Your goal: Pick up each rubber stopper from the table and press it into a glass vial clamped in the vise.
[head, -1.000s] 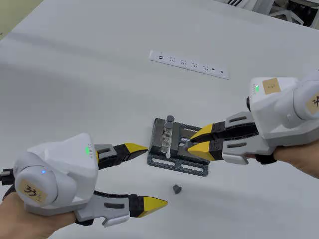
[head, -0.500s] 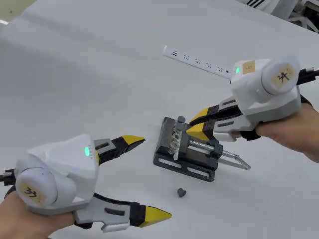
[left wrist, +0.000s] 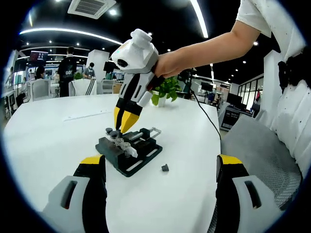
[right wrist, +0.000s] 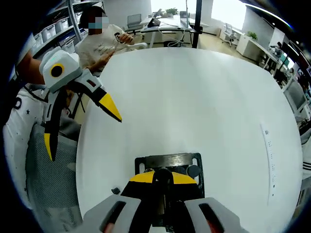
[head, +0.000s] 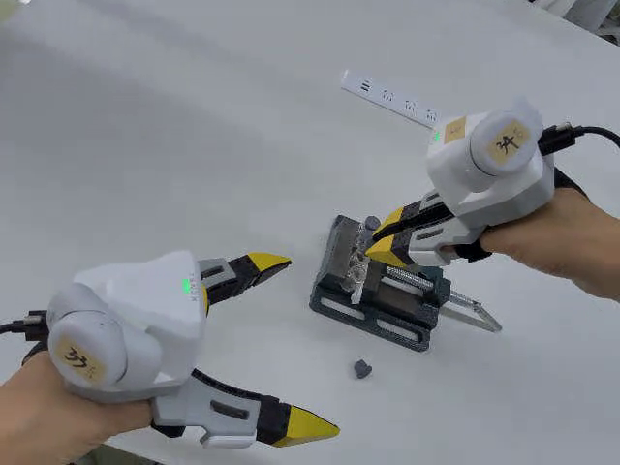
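Our right claw (head: pixel 374 244) has its yellow tips pressed in on a dark grey rubber stopper (right wrist: pixel 163 175). The round stopper sits tight between the two tips. The claw points down and hangs right over the clear glass vials (head: pixel 359 274). We cannot tell if the stopper touches a vial yet.

The vials stand upright in a row in the black metal vise (head: pixel 387 325). One vial at the far end of the row has a second dark stopper (head: pixel 372 223) on top. It is just beside the claw tips, at about 11 o'clock from them in the head view. The thin silver handle (head: pixel 475 315) of the vise sticks out at about 4 o'clock.

A small loose grey stopper (head: pixel 362 368) lies on the flat white table (head: pixel 194 145). It is near the vise, at about 6 o'clock from it, and not touching it.

Our left claw (head: pixel 294 344) is at about 8 o'clock from the vise, well apart from it. Its two yellow tips are spread wide, with nothing between them. In the left gripper view the vise and the loose stopper lie ahead of this claw.

A long white power strip (head: pixel 392 97) lies far back on the table, at about 12 o'clock from the vise.
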### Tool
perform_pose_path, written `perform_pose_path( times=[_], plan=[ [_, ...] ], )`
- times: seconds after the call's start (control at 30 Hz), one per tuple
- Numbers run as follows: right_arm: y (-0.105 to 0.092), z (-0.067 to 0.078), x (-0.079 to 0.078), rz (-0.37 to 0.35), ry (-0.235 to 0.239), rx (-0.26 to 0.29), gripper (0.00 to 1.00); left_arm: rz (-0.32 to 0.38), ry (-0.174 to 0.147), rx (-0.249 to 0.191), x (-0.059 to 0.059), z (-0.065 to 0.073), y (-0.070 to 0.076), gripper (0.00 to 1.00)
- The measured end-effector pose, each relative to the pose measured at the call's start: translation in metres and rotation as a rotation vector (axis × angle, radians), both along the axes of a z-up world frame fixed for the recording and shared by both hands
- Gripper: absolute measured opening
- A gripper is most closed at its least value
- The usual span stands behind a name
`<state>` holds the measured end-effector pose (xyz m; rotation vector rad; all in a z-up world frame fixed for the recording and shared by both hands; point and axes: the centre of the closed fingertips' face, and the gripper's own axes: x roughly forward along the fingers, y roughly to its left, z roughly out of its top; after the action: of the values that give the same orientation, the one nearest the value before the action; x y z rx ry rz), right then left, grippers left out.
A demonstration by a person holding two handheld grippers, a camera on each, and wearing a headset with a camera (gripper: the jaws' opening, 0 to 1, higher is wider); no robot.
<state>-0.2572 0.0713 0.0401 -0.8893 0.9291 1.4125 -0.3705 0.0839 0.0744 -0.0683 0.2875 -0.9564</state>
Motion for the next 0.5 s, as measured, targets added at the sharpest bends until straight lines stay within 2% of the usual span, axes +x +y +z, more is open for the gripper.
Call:
perform_pose_path(
  times=[0.5],
  plan=[
    [-0.0034,-0.0098,-0.0019,0.003,0.003,-0.031,0.05,0.003,0.006,-0.016,-0.0009,-0.0035,-0.0004,0.93]
  ],
)
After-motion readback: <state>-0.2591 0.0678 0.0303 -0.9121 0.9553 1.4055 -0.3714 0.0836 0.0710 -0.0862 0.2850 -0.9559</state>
